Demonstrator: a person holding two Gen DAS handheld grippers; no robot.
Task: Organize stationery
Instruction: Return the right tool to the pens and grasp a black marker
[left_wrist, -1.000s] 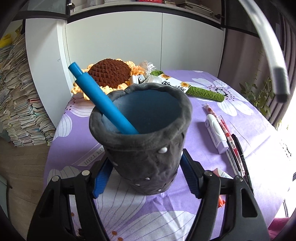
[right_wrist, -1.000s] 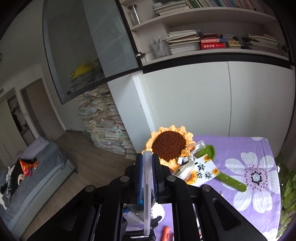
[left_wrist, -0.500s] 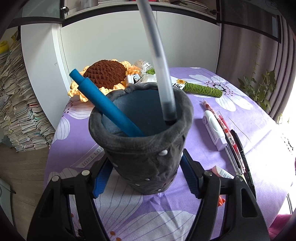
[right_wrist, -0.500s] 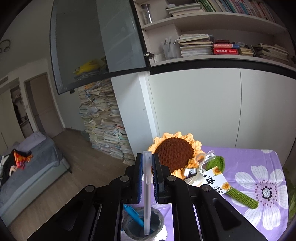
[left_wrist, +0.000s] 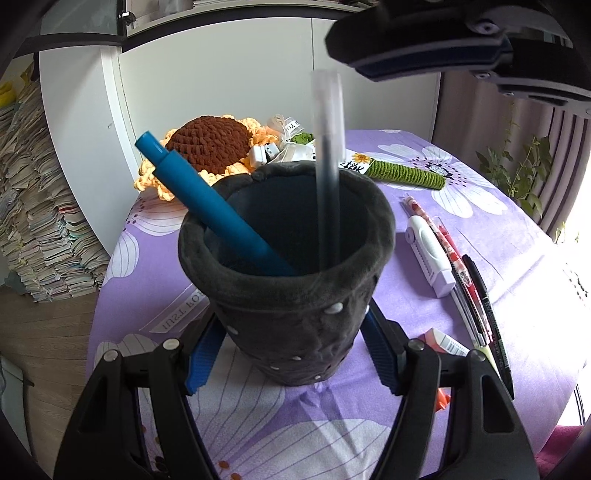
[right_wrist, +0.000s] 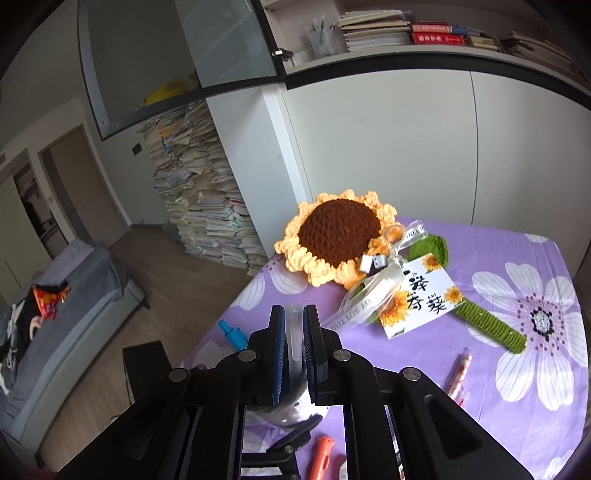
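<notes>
A blue pen (left_wrist: 207, 206) leans on the left rim of the dark felt pen holder (left_wrist: 288, 280), which the left gripper (left_wrist: 291, 350) clamps at its base. Just right of it, a clear pen (left_wrist: 328, 166) stands tip-down inside the holder, pinched at its top by the clenched right gripper (right_wrist: 293, 350). The drop-in step looks nearly done; next, the jaws should part. More pens (left_wrist: 476, 291) lie on the purple cloth (left_wrist: 498, 229) right of the holder.

Both wrist views look steeply down, close, sharing the crocheted sunflower (left_wrist: 214, 142)
</notes>
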